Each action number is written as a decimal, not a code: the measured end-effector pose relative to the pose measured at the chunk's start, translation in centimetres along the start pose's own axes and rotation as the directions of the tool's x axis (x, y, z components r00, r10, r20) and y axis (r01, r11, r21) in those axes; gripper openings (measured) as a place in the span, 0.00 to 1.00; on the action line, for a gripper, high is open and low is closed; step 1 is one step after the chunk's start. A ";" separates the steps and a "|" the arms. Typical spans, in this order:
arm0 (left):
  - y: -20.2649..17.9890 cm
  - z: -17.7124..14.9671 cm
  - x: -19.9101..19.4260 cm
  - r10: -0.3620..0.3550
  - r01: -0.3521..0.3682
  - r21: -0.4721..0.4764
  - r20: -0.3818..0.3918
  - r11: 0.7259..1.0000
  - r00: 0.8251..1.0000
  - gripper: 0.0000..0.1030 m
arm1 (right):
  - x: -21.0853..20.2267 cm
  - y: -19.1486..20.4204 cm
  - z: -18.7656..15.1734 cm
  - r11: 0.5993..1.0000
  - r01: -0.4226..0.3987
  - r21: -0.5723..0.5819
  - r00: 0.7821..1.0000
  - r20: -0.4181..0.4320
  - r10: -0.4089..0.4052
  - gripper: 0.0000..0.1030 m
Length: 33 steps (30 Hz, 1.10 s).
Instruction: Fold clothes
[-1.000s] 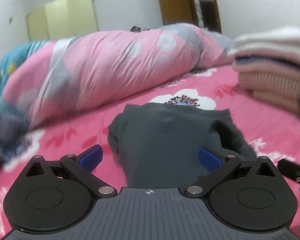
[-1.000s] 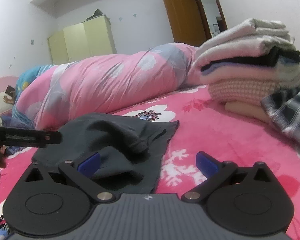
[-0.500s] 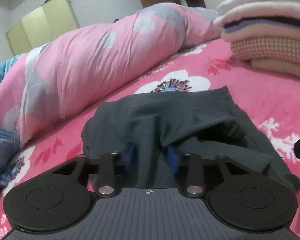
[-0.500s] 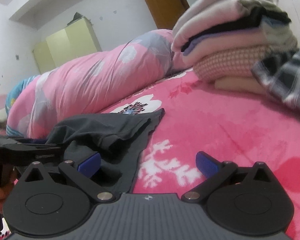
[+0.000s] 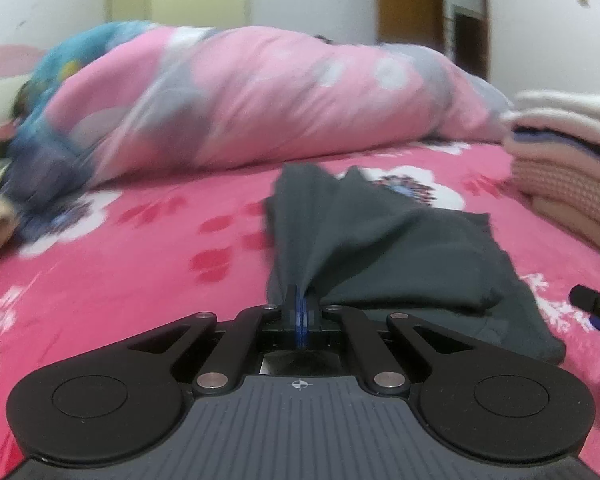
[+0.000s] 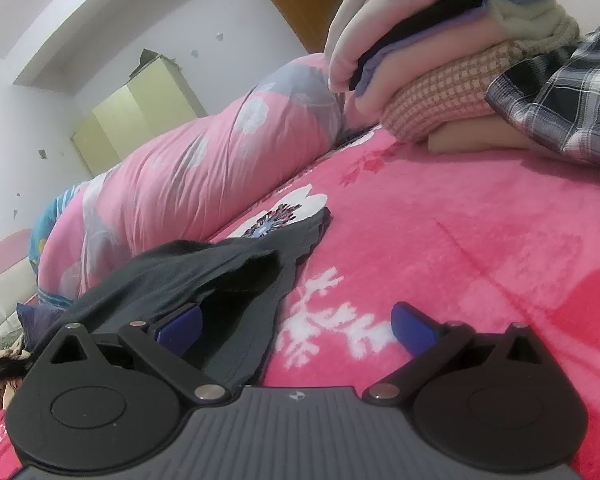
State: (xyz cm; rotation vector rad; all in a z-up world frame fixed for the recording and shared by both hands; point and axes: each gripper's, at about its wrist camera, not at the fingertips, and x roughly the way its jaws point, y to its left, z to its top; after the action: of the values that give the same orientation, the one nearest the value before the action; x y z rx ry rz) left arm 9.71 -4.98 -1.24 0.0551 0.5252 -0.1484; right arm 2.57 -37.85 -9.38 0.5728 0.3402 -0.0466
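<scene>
A dark grey garment (image 5: 384,248) lies on the pink floral bedspread (image 5: 120,264). My left gripper (image 5: 300,314) is shut on a gathered edge of it and lifts that edge, so the cloth fans up from the blue pads. In the right wrist view the same garment (image 6: 228,280) is raised at the left. My right gripper (image 6: 296,326) is open low over the bed, its left pad (image 6: 180,322) beside the garment's lower layer, its right pad over bare bedspread (image 6: 440,240).
A rolled pink quilt (image 5: 260,100) lies along the back of the bed. A stack of folded clothes (image 6: 440,60) stands at the right, with a plaid garment (image 6: 560,100) draped by it. The right gripper's tip shows in the left wrist view (image 5: 596,306).
My left gripper has closed fully on the garment's edge and pulled it up and to the left. My right gripper has dropped lower and stayed open.
</scene>
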 end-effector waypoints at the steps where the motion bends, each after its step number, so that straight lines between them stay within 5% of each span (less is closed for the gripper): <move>1: 1.0 -0.6 -0.6 0.011 -0.011 -0.020 -0.005 1.000 1.000 0.00 | 0.1 0.1 0.1 1.000 0.004 -0.004 1.000 -0.006 -0.004 1.00; 6: 5.9 -3.7 -2.0 0.072 -0.080 -0.113 -0.080 0.990 0.994 0.00 | 0.6 1.7 0.6 0.998 0.016 -0.064 0.998 -0.056 -0.020 0.95; 14: 11.7 -5.6 -3.0 0.087 -0.115 -0.218 -0.136 0.969 0.987 0.05 | 2.4 6.7 1.4 0.987 -0.091 -0.130 0.993 -0.091 0.080 0.90; 19: 13.0 -5.2 -4.4 0.062 -0.072 -0.200 -0.058 0.977 0.996 0.39 | 5.7 6.9 1.9 0.992 -0.002 -0.127 0.991 -0.134 -0.015 0.91; 23: 11.9 -4.3 -5.6 -0.039 0.046 -0.138 0.055 0.989 0.998 0.67 | 8.6 5.8 1.6 0.997 0.014 -0.081 0.967 -0.251 -0.034 0.89; 27: 7.8 -3.3 -5.4 -0.242 0.243 0.004 0.077 0.970 0.967 0.85 | 9.6 7.2 1.4 0.986 -0.011 -0.169 0.957 -0.288 -0.038 0.57; 29: 5.2 -3.2 -4.3 -0.330 0.326 0.075 0.039 0.942 0.943 0.87 | 10.0 7.7 1.1 0.982 -0.060 -0.177 0.943 -0.333 -0.002 0.20; 30: 3.9 -3.3 -3.6 -0.351 0.347 0.108 0.019 0.932 0.936 0.87 | 10.1 8.0 1.0 0.980 -0.070 -0.185 0.939 -0.343 0.002 0.15; 32: 1.4 -3.7 -1.9 -0.328 0.329 0.177 -0.035 0.928 0.944 0.78 | 9.4 8.4 1.4 0.978 -0.080 -0.194 0.949 -0.316 0.015 0.05; 33: 0.6 -4.0 -1.0 -0.299 0.305 0.197 -0.059 0.932 0.952 0.62 | 8.8 8.7 1.7 0.977 -0.083 -0.196 0.957 -0.290 0.023 0.04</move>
State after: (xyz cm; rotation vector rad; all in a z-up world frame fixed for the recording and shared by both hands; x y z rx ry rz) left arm 6.95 -3.93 -4.12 0.1776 0.5425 -0.5046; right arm 12.57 -31.04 -6.39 0.3808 0.6047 0.1247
